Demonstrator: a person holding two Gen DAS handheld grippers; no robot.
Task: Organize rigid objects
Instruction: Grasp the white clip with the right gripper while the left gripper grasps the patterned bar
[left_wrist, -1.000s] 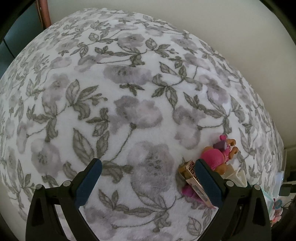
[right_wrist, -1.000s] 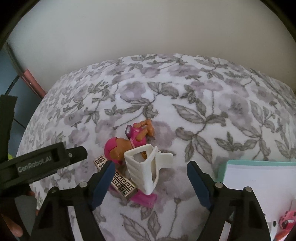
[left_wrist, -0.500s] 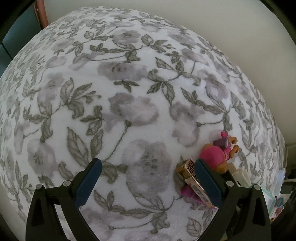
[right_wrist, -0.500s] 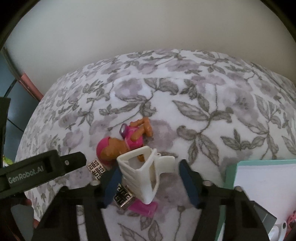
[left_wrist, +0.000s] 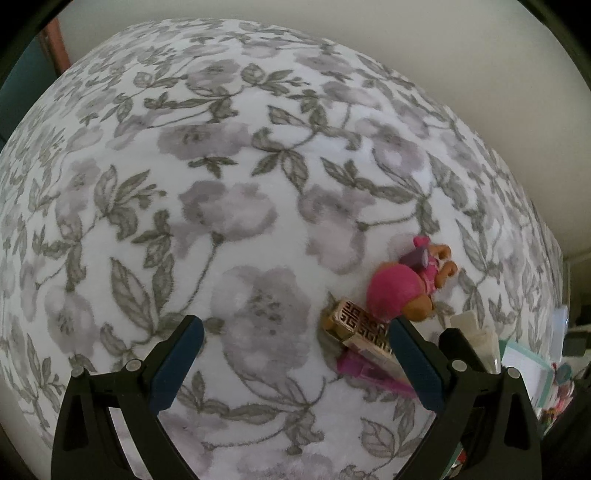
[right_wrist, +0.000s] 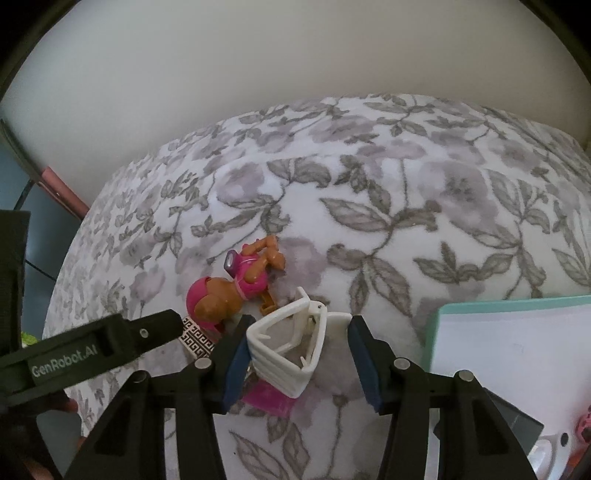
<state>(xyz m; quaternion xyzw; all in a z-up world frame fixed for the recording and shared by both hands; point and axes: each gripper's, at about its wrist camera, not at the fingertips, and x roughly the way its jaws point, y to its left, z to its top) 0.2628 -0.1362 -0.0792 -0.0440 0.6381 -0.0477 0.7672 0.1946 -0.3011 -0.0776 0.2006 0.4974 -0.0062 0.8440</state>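
Fuzzy white bedding (right_wrist: 424, 192) printed with grey flowers and leaves covered the surface, with a plain pale wall behind. Near the middle lay a cluster of hard toys: a white ridged plastic hair claw (right_wrist: 291, 343), a pink and tan glossy toy figure (right_wrist: 236, 288) just beyond it, a flat bar with a gold key pattern (left_wrist: 358, 326), and a translucent magenta piece (right_wrist: 267, 398) underneath. The right gripper (right_wrist: 295, 354) had its blue pads pressed against both sides of the claw, pinching it. The left gripper (left_wrist: 295, 354) stood spread wide over bare fabric, just left of the cluster. At the right sat a teal-edged box (right_wrist: 513, 306); its contents could not be told.
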